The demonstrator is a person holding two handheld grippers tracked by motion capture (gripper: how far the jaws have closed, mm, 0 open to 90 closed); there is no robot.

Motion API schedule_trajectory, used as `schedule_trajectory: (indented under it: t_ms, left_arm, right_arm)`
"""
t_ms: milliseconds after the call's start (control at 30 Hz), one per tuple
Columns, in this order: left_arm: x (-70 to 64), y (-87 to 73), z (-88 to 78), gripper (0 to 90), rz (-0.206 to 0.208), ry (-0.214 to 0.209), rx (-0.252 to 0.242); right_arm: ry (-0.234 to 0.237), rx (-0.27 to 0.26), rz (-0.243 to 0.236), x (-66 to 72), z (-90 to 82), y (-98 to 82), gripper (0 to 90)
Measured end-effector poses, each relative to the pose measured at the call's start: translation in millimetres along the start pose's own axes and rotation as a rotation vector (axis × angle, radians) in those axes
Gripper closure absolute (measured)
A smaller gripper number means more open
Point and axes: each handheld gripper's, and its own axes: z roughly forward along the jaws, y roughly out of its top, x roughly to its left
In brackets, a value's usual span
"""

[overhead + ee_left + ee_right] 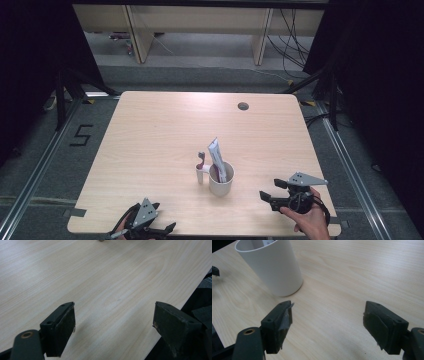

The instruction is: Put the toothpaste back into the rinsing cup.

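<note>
A pale wooden table [150,150] fills the high view, a small round cable hole [243,106] near its far edge at about one o'clock. Just below centre, toward five o'clock, a white cup [221,180] stands upright with a toothpaste tube [218,157] leaning out of it and a toothbrush [200,167] just beside it at nine o'clock. The right gripper [267,192], held in a hand [312,220] at four o'clock, sits released, jaws spread, near the cup. The left gripper [167,229], at seven o'clock on the near edge, is likewise released, gripping nothing.
</note>
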Motion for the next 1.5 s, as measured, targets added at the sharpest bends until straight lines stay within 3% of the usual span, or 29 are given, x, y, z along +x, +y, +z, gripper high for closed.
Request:
schedule_trajectory:
  t_ms: [33, 67, 100, 133, 200, 233, 267, 300, 333, 367, 433, 500, 533, 700, 733, 800, 867, 900, 933, 967, 1000, 1033, 1067, 1100, 1133, 1200, 1267, 1300, 1500]
  left_arm:
    - [-0.6, -0.1, 0.2, 17.6, -0.006, -0.008, -0.005]
    - [-0.9, -0.1, 0.4, 17.6, -0.009, -0.006, -0.007]
    - [-0.9, -0.1, 0.4, 17.6, -0.009, -0.007, -0.008]
    - [-0.6, 0.0, 0.2, 17.6, -0.006, -0.004, -0.007]
    - [0.5, 0.1, -0.2, 17.6, 0.003, -0.002, 0.001]
    - [0.5, 0.1, -0.2, 17.6, 0.004, -0.002, 0.001]
    - [0.5, 0.1, -0.2, 17.6, 0.003, -0.002, 0.001]
    - [0.4, 0.1, -0.2, 17.6, 0.002, -0.002, 0.0]
    - [0.4, 0.2, -0.2, 17.6, 0.003, -0.002, 0.0]
    - [0.4, 0.1, -0.3, 17.6, 0.002, -0.002, 0.0]
    - [0.4, 0.1, -0.3, 17.6, 0.002, -0.002, -0.001]
    - [0.5, 0.1, -0.3, 17.6, 0.002, -0.002, -0.001]
    - [0.4, 0.1, -0.3, 17.6, 0.002, -0.002, -0.001]
    - [-0.1, 0.0, 0.2, 17.5, -0.003, -0.002, -0.005]
    - [-0.7, 0.0, 0.5, 17.5, -0.01, -0.005, -0.01]
    - [-0.9, 0.0, 0.4, 17.5, -0.01, -0.005, -0.009]
    - [-0.6, 0.0, 0.1, 17.5, -0.004, -0.001, -0.003]
    - [-0.6, 0.1, 0.1, 17.5, -0.003, -0.001, -0.003]
    - [-0.4, 0.2, -0.1, 17.6, 0.0, 0.0, 0.0]
    - [0.2, 0.2, -0.6, 17.5, 0.011, 0.0, 0.006]
    - [-0.9, 0.4, 0.1, 17.5, -0.002, -0.005, -0.003]
    - [-1.0, 0.6, 0.0, 17.5, 0.002, -0.004, -0.002]
    - [-2.1, 0.4, 0.7, 17.5, -0.007, -0.014, -0.015]
    - [-1.7, 0.5, 0.8, 17.5, 0.001, -0.007, -0.012]
    - [-1.8, 0.4, 1.1, 17.5, 0.003, -0.007, -0.013]
    - [-3.0, 0.5, 1.6, 17.5, -0.006, -0.011, -0.02]
    - [-3.0, 0.7, 1.6, 17.5, -0.003, -0.012, -0.02]
    - [-2.9, 0.9, 1.6, 17.5, -0.001, -0.013, -0.02]
    - [-3.1, 1.2, 1.9, 17.5, 0.004, -0.012, -0.017]
  right_arm:
    - [0.001, 0.012, 0.01, 1.6, -1.0, -1.0, 22.3]
    - [0.0, 0.007, -0.03, -0.7, -1.8, -1.2, 22.0]
    - [0.01, 0.014, 0.017, 3.0, -1.5, -3.2, 21.3]
    - [0.003, 0.008, -0.02, 0.8, -1.5, -3.5, 20.0]
    - [0.018, 0.006, -0.018, 1.0, -0.6, -5.1, 18.6]
    - [0.02, 0.017, 0.028, 5.0, -1.5, -6.8, 18.2]
    - [0.028, 0.004, -0.004, 2.9, -0.7, -7.0, 17.9]
    - [0.02, 0.015, 0.011, 5.0, -2.5, -8.0, 17.5]
    - [0.012, 0.005, -0.018, 3.6, -2.0, -8.5, 16.9]
    - [0.022, 0.007, 0.007, 6.5, -2.8, -9.6, 16.7]
    - [0.025, 0.0, -0.027, 5.9, -2.4, -11.2, 16.2]
    - [0.029, 0.002, -0.032, 7.3, -3.9, -12.6, 16.1]
    - [0.037, 0.014, 0.002, 10.6, -5.4, -13.7, 16.2]
    - [0.027, 0.014, -0.037, 10.2, -8.3, -18.5, 16.1]
    - [0.035, 0.008, -0.019, 11.6, -7.0, -20.0, 16.2]
    - [0.036, 0.008, -0.035, 11.0, -8.6, -21.9, 16.2]
    - [0.037, 0.029, -0.049, 11.8, -10.4, -23.3, 16.1]
    - [0.037, 0.037, -0.019, 14.5, -11.2, -25.0, 16.1]
    - [0.034, 0.037, -0.055, 12.4, -11.8, -25.6, 16.1]
    - [0.03, 0.036, -0.061, 12.2, -12.0, -27.0, 16.1]
    - [0.044, 0.039, -0.037, 14.1, -11.5, -28.9, 16.2]
    - [0.047, 0.039, -0.065, 12.6, -12.0, -29.6, 16.2]
    - [0.059, 0.046, -0.034, 15.2, -11.2, -31.4, 16.1]
    - [0.055, 0.055, -0.039, 15.6, -11.7, -31.9, 16.2]
    - [0.046, 0.05, -0.073, 14.0, -11.3, -32.2, 16.1]
    - [0.055, 0.053, -0.062, 16.3, -11.5, -33.1, 16.2]
    - [0.05, 0.052, -0.091, 15.3, -11.7, -33.2, 16.2]
    - [0.052, 0.058, -0.066, 17.3, -11.2, -33.8, 16.2]
    - [0.045, 0.051, -0.084, 16.7, -12.9, -34.6, 16.1]
